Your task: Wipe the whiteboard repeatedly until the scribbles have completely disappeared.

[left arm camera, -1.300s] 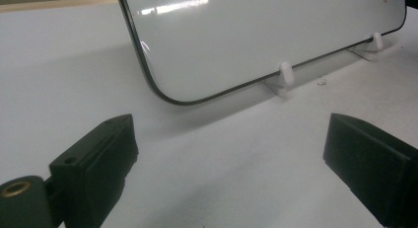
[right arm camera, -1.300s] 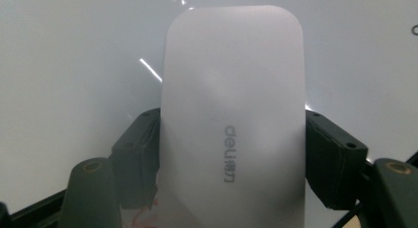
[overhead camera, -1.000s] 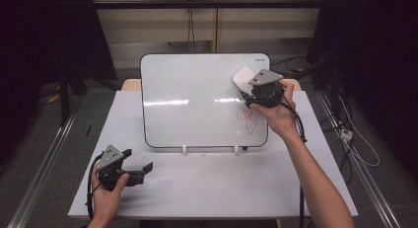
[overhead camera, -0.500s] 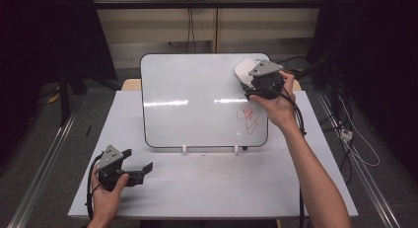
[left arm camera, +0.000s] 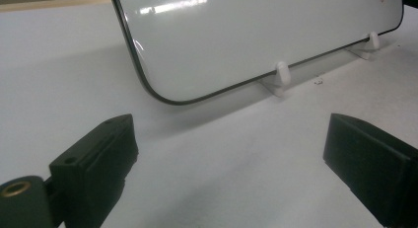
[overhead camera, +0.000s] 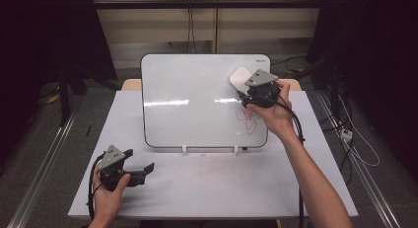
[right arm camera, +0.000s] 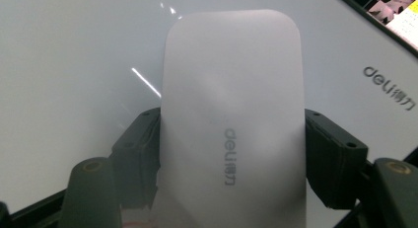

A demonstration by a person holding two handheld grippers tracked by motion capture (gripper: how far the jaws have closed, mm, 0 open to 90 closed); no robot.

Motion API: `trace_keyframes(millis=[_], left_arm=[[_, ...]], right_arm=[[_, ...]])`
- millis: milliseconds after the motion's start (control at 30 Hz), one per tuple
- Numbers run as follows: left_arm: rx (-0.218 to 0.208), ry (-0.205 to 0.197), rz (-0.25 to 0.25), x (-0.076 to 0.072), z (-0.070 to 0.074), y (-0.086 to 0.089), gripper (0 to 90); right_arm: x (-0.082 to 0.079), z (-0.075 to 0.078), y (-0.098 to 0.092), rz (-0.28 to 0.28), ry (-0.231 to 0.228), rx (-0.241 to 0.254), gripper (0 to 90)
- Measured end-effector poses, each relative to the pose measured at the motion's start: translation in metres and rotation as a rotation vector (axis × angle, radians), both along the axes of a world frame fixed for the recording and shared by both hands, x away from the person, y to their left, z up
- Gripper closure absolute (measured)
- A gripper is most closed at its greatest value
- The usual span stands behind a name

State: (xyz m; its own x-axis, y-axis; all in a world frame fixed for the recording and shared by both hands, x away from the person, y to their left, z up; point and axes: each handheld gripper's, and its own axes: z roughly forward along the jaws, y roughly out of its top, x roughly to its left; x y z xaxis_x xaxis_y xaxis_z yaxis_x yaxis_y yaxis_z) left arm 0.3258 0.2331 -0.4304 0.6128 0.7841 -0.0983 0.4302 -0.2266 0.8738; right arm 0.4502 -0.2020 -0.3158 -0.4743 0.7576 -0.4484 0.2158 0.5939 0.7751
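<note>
I hold the eraser clamped between the right gripper jaws, its flat face against the whiteboard near the board's 2 o'clock corner. The jaws have just been closing a little on it, and both pads sit on its long sides. The red marks lie just below the gripper, toward 6 o'clock, and remain unwiped. The left gripper rests at the table's 8 o'clock, jaws wide apart with nothing between them.

Risks, as I judge them:
- The board stands only on two small white feet. Firm pressure high on the panel could tip it back or slide it, since nothing braces it.
- The eraser is near the board's right edge; a stroke toward 3 o'clock could run off the edge and lose contact.
- The grip is on smooth sides, so a tilted stroke could twist the eraser in the jaws.

Room: open board lies toward 9 o'clock and 6 o'clock of the eraser. The table in front of the board is bare, and the left gripper is well apart from the work.
</note>
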Motion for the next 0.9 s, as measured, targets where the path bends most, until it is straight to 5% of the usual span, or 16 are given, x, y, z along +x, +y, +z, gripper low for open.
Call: trace_keyframes(millis=[900], left_arm=[[0.009,0.004,-0.014,0.000,-0.001,-0.005,6.1]], right_arm=[[-0.031,-0.044,0.022,0.073,0.038,0.005,29.9]])
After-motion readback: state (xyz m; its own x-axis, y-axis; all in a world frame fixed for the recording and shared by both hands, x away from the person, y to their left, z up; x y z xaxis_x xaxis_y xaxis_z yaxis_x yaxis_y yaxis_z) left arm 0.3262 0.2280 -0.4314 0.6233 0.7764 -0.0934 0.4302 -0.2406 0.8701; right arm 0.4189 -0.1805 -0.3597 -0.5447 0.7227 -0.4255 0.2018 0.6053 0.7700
